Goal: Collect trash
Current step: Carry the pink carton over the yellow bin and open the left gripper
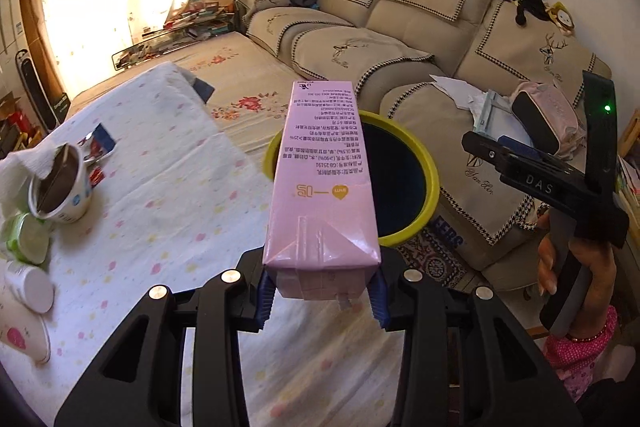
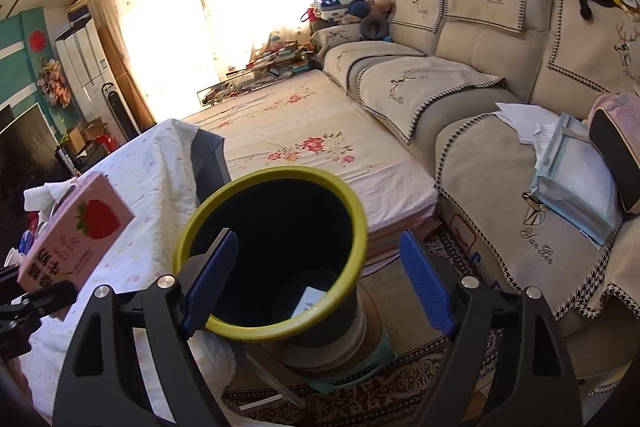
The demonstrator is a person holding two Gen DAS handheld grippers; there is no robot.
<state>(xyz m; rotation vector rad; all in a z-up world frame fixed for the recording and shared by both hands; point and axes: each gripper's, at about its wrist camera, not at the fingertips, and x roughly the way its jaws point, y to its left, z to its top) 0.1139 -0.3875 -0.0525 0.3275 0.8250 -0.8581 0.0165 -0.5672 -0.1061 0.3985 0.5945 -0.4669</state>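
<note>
Beside the table (image 2: 132, 163), the bin (image 2: 276, 335) holds one white scrap (image 2: 308, 301).

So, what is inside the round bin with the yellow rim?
In the round yellow-rimmed bin, one small white piece of packaging lies on the dark bottom. The near wall covers the rest of the floor.

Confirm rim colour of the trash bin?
Yellow-green rim, dark inside; clearest in the right wrist view.

"DAS" on right hand-held gripper (image 1: 516, 147); sofa cover (image 2: 500, 163) "Yan Xin".
</note>
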